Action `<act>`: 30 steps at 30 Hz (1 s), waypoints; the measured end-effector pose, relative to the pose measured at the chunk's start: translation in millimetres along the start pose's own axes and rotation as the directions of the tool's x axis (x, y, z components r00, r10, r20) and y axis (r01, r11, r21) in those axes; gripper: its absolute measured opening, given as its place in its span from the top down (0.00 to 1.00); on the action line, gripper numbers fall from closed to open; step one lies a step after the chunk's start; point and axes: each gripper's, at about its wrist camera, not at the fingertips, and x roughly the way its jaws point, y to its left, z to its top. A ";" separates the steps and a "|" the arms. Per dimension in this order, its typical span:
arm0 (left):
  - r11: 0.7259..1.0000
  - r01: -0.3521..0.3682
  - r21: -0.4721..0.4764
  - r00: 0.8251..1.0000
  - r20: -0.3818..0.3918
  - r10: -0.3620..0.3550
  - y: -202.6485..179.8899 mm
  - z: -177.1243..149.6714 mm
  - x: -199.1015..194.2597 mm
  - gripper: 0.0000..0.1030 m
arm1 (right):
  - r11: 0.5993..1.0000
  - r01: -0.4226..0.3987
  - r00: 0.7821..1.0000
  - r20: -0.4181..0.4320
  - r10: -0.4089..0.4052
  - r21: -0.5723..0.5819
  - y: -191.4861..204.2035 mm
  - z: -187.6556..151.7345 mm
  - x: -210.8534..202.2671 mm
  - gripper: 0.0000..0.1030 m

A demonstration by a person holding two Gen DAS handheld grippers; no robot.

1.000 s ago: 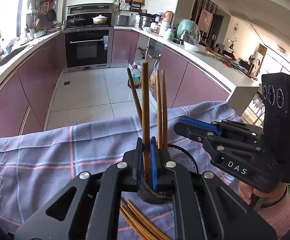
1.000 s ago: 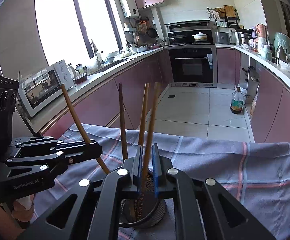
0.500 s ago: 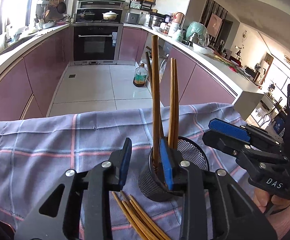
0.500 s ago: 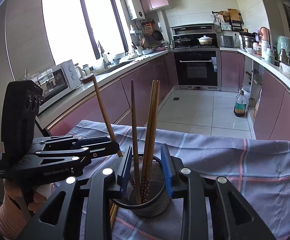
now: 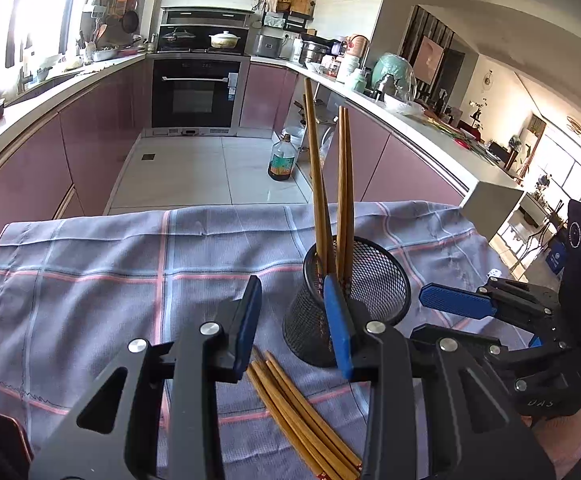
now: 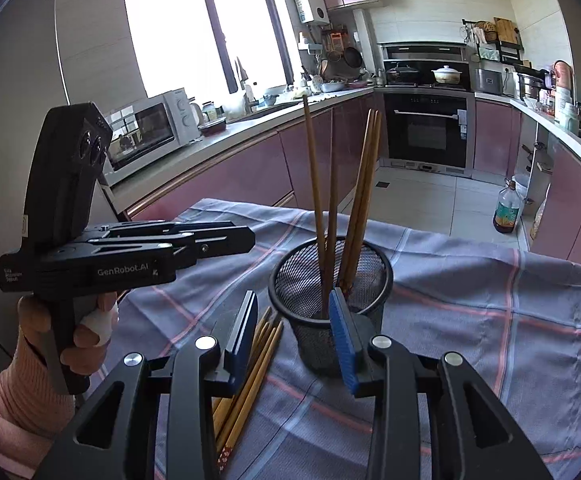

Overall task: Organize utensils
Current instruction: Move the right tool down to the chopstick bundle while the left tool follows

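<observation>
A black mesh cup (image 5: 354, 300) (image 6: 330, 276) stands on the checked cloth with several brown chopsticks (image 5: 322, 184) (image 6: 332, 200) upright in it. More chopsticks (image 5: 302, 412) (image 6: 250, 376) lie loose on the cloth in front of the cup. My left gripper (image 5: 292, 300) hovers just short of the cup; its jaws are opening and grip nothing. My right gripper (image 6: 293, 308) is also just short of the cup, its jaws opening and free of any chopstick. Each gripper shows in the other's view: the right gripper (image 5: 442, 316) and the left gripper (image 6: 230, 236), both held by hands in pink sleeves.
The purple checked cloth (image 5: 90, 280) (image 6: 490, 320) covers the table, whose far edge drops to a tiled kitchen floor. Purple cabinets and counters line both sides. An oil bottle (image 5: 280, 160) stands on the floor, and a microwave (image 6: 146, 128) sits on the left counter.
Both grippers were shut on chopsticks over the cup. They have let go, the chopsticks now stand in the cup, and both grippers have drawn back with jaws parted.
</observation>
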 end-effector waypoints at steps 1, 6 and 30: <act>1.000 0.000 0.002 1.000 -0.001 0.000 -0.8 -5.9 -3.8 0.68 | 1.000 -0.009 1.000 -0.013 0.009 -0.004 2.1 -5.1 0.9 0.66; 1.000 -0.012 0.011 0.999 -0.041 0.013 3.2 -37.7 -9.2 0.68 | 0.999 -0.043 0.995 -0.093 0.042 -0.005 8.7 -27.4 12.9 0.66; 1.000 0.011 0.027 0.972 -0.234 -0.004 -6.9 -121.8 20.1 0.63 | 0.998 -0.049 0.962 -0.268 0.056 0.033 23.1 -77.0 58.8 0.69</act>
